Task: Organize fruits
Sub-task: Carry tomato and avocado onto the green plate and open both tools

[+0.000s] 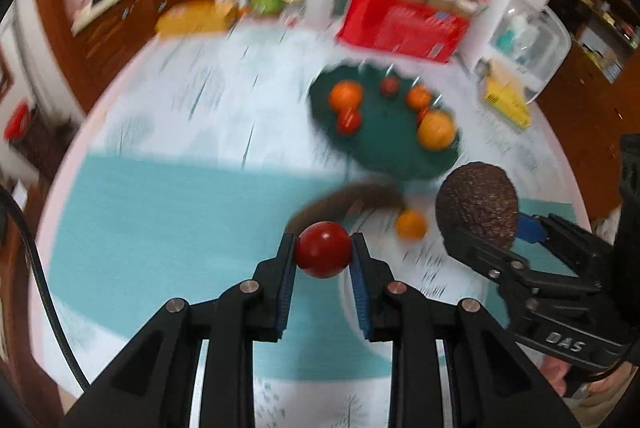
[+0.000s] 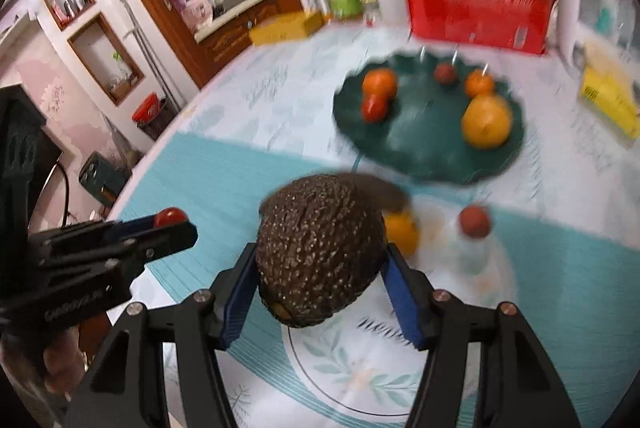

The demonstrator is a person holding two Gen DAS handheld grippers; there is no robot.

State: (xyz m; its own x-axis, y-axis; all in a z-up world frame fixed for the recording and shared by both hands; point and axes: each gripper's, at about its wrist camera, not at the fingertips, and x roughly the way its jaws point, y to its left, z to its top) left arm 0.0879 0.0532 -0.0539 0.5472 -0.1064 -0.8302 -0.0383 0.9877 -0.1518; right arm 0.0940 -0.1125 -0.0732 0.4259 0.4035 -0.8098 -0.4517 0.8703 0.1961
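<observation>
My left gripper (image 1: 323, 252) is shut on a small red tomato (image 1: 323, 255) and holds it above the table; it shows at the left of the right wrist view (image 2: 170, 224). My right gripper (image 2: 318, 268) is shut on a dark bumpy avocado (image 2: 318, 248), also seen at the right of the left wrist view (image 1: 478, 205). A dark green plate (image 2: 424, 143) beyond both grippers holds oranges, small red fruits and a large yellow-orange fruit (image 2: 486, 125). A small orange (image 1: 410, 225) and a reddish fruit (image 2: 475, 221) lie on the table before the plate.
A white round plate with leaf print (image 2: 360, 380) lies under my right gripper. A red box with jars (image 2: 476, 11), a yellow box (image 2: 286, 25), bottles and a white appliance (image 1: 520, 39) stand at the table's far edge. A yellow packet (image 2: 610, 99) lies at the right.
</observation>
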